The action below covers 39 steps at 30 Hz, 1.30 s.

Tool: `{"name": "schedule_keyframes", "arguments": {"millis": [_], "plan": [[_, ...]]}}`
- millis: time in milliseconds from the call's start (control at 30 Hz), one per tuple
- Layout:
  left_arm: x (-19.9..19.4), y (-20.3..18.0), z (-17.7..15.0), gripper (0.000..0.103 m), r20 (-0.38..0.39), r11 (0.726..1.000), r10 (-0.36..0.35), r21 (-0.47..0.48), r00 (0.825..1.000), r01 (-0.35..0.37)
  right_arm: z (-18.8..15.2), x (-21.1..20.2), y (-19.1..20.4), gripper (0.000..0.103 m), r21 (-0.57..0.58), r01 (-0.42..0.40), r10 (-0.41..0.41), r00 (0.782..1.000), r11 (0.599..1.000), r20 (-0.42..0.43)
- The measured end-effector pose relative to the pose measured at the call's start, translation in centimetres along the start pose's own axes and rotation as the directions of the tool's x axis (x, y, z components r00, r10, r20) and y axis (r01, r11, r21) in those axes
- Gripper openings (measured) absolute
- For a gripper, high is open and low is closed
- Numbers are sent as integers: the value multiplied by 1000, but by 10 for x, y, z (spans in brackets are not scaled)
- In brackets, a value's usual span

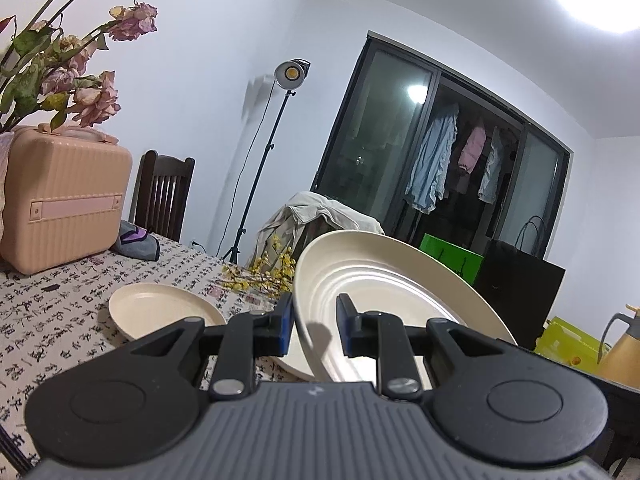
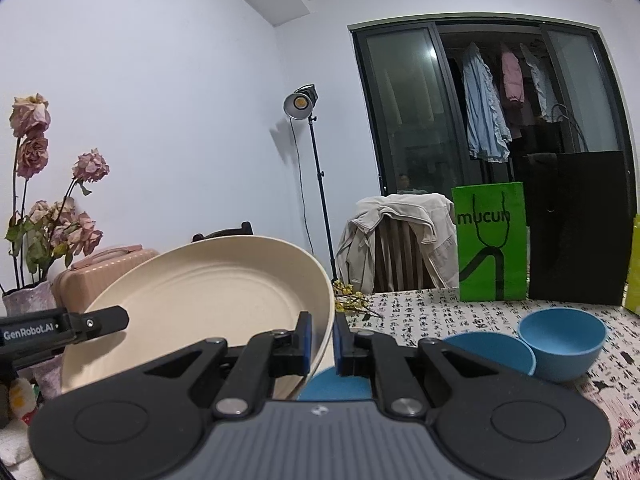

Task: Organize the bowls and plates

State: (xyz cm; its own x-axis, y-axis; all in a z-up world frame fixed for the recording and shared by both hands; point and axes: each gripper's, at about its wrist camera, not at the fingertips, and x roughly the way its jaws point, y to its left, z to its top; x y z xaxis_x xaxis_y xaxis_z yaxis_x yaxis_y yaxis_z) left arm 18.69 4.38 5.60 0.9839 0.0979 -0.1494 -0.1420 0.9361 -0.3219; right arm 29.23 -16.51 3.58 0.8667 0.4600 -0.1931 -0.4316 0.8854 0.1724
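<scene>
Basically the bench [image 1: 60, 304], under a calligraphy-print cloth, fills the lower part of both views and carries everything. Big clutter first: a pink ribbed case [image 1: 64, 196] sits at the far left of it next to a vase of dried roses [image 1: 60, 76], and a green paper bag [image 2: 490, 240] plus a black bag [image 2: 580, 224] stand at the far right edge. Task items next: one cream plate [image 1: 384, 288] is tilted up off the bench, clamped at its near rim by the left hand-held gripper [image 1: 314, 326], jaws narrow and pinched on the rim. A second cream plate [image 2: 208, 308] is likewise lifted and tilted, with the right hand-held gripper [image 2: 322, 342] closed tight on its right rim. The black tip of the other gripper pokes in from the left edge of the right wrist view, in front of that plate. A third cream plate [image 1: 160, 312] lies flat on the bench, left of and beyond the left gripper, apparently the stack base. Three blue bowls: one upright bowl [image 2: 564, 340] at right, a second bowl [image 2: 496, 350] touching it, a third bowl [image 2: 336, 384] partly hidden under the right gripper. Step in hand, as I read it: both plates are mid-carry toward stacking. Next move calls for levelling a held plate over the flat one, lowering until it seats, then opening the jaws; the two lifted plates are close, so they need to go one at a time to avoid clashing rims. Bowls look untouched, likely nested afterwards.
</scene>
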Motion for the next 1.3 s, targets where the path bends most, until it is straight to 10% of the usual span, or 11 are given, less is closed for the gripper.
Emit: {"name": "schedule_keyframes", "arguments": {"millis": [1300], "plan": [[-22,-37,-59,22,-76,994,-107,28,991,109,-38,-85,-41,11,36,91,-93,995,995,39]]}}
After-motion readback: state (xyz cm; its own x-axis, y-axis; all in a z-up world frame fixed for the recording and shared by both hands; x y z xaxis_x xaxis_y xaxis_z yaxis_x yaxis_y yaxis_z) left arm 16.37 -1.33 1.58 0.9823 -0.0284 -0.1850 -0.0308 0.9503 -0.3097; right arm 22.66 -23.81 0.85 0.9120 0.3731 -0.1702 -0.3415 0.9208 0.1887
